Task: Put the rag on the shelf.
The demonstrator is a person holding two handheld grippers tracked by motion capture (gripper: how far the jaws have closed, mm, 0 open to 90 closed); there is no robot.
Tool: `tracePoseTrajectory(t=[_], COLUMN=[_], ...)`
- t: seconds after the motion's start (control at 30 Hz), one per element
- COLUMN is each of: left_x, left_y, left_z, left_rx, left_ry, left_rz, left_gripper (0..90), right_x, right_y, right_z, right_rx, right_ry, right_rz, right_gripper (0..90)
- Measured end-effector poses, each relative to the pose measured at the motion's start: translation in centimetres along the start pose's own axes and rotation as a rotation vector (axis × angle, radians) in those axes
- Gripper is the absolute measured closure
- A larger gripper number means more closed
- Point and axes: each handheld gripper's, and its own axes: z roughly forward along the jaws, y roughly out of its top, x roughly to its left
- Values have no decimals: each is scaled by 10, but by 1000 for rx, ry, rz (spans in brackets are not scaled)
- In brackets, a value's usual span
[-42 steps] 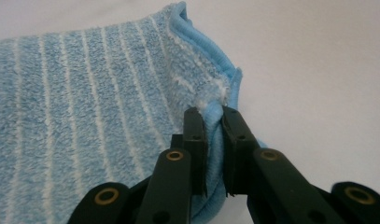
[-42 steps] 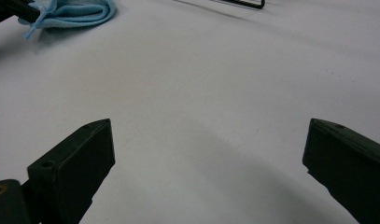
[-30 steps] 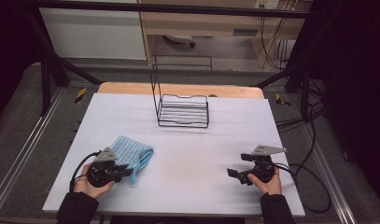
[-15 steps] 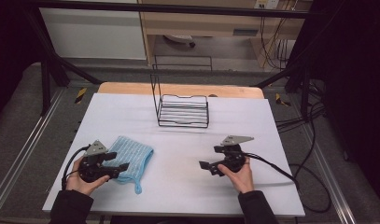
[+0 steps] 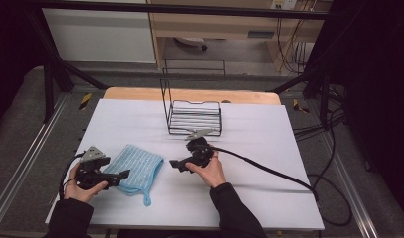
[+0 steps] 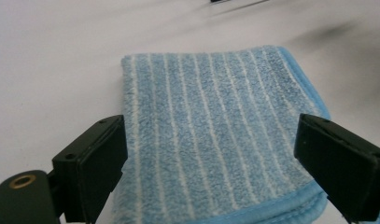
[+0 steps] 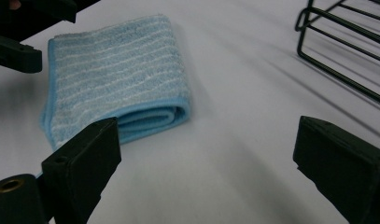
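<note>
- The folded blue striped cloth [image 5: 136,167] lay flat on the white table [image 5: 269,148], near the wire rack [image 5: 194,117].
- Left gripper [image 5: 121,174], at the cloth's left edge, had just been opening its jaws: spread wide, gripping nothing.
- Right gripper [image 5: 173,163], just right of the cloth, faced it with jaws wide, likely to grab its fold.

Folded cloth ahead of our right gripper [image 7: 206,168]

We see our jaws standing wide apart over the white bench [image 7: 234,140], the blue striped cloth [image 7: 117,79] lying folded beyond them, a black wire rack [image 7: 346,42] at upper right.
</note>
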Motion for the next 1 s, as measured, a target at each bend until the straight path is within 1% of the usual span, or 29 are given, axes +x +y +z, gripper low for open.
tracePoseTrajectory(t=[0.03,0.07,0.1,0.13,0.17,0.2,0.23,0.3,0.33,0.37,0.4,0.43,0.47,0.5,0.57,0.63,0.77,0.8,0.83,0.9,1.0], left_x=[1,2,4,4,5,6,7,8,8,8,9,9,10,10,12,13,13,13,13,14,14], left_y=[0,-1,-1,-1,-2,-2,-2,-2,-2,-2,-3,-3,-3,-3,-4,-4,-4,-4,-4,-4,-5], left_z=[0,0,0,0,0,0,0,0,0,0,0,0,0,1,1,0,-1,-1,-1,0,-1], left_rx=[-2,-3,-4,-5,-6,-5,-7,-11,-10,-10,-12,-11,-10,-10,-11,-13,-19,-20,-20,-18,-23], left_ry=[4,6,9,12,12,15,18,17,17,18,19,20,18,19,21,21,25,25,25,26,27], left_rz=[-3,-5,-8,-9,-14,-13,-14,-23,-24,-24,-28,-29,-32,-34,-38,-44,-45,-45,-45,-46,-53], left_gripper=[92,92,92,92,92,92,92,92,92,92,92,92,93,93,93,95,100,101,101,102,104], right_x=[2,2,3,4,4,4,5,4,5,4,4,5,5,6,6,6,7,8,8,9,12], right_y=[6,6,8,12,16,16,18,20,21,21,21,21,21,21,20,19,17,16,16,16,16], right_z=[13,13,17,24,34,34,39,48,58,61,61,65,68,70,73,74,76,76,76,75,71], right_rx=[10,10,14,20,25,25,33,45,69,77,77,90,98,104,109,120,136,140,140,146,152], right_ry=[0,0,4,13,21,21,21,29,30,36,36,43,48,51,68,80,102,108,108,114,106], right_rz=[-11,-11,-10,-12,-21,-21,-23,-36,-43,-49,-49,-48,-58,-67,-67,-54,-52,-49,-49,-34,-36], right_gripper=[110,110,130,151,206,206,226,284,345,365,365,399,438,460,528,576,664,703,703,769,811])
